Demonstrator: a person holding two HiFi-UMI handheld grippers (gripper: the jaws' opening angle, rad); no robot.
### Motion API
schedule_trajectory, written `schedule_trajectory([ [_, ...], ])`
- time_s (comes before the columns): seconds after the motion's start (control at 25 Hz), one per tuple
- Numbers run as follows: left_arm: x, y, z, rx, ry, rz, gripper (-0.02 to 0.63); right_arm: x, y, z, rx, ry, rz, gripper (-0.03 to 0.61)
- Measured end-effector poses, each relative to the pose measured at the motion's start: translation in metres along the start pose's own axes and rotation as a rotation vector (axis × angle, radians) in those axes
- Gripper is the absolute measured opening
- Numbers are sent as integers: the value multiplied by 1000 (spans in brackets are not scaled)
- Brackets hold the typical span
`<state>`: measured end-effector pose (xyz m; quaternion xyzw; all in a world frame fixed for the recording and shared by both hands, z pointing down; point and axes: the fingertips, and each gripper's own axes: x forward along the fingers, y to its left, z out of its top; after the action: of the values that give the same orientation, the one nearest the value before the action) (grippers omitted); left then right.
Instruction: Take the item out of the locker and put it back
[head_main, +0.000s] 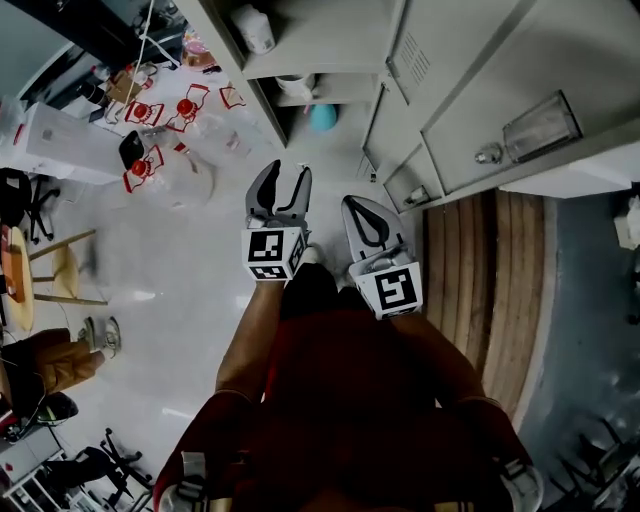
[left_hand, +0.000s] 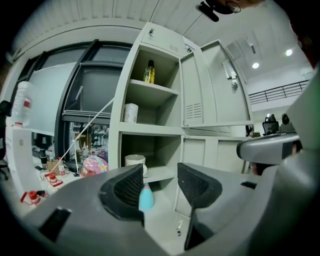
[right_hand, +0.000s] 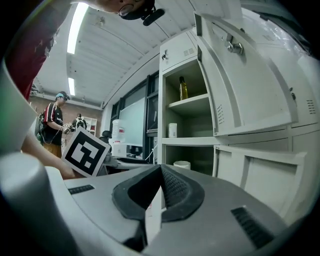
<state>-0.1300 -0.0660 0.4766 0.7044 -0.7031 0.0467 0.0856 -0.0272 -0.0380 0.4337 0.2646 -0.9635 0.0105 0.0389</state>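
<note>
The left hand-held gripper (left_hand: 160, 172) has its jaws well apart with nothing between the pads; the right hand-held gripper (right_hand: 161, 170) has its jaw tips together and holds nothing. In the head view the two ride side by side, left (head_main: 283, 172) and right (head_main: 362, 203), both near the open locker (head_main: 300, 60) but apart from it. Its door (left_hand: 192, 85) is swung wide, and four things sit inside, one on each level: a yellow-green bottle (left_hand: 149, 72) on the top shelf, a white cylinder (left_hand: 131, 113) on the second, a white cup (left_hand: 135, 160) on the third, and a teal bottle (left_hand: 146, 197) upright at the bottom. Which of them is the task's item cannot be told, but all four are in the locker. The teal bottle shows far beyond the left jaws, not between them. Outward, the floor (head_main: 190, 290) is pale and glossy, with a strip of wooden planks (head_main: 500, 290) along the closed locker doors. To the left stands a surface (head_main: 60, 140) crowded with red-and-white things – too small to count. One wooden stool (head_main: 65, 270) stands by it, and a person (right_hand: 52, 125) stands far back in the right gripper view.
</note>
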Motion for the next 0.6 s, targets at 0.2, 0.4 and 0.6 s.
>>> schedule_trajectory([
  [0.2, 29, 11, -21, -5, 56, -45, 196, 27, -17, -11, 17, 44, -68, -3],
  [0.4, 60, 21, -35, -20, 79, -90, 196, 51, -25, -18, 26, 60, -107, -3],
  [0.6, 92, 33, -50, -41, 89, -121, 196, 72, -36, -36, 53, 97, -169, -3],
])
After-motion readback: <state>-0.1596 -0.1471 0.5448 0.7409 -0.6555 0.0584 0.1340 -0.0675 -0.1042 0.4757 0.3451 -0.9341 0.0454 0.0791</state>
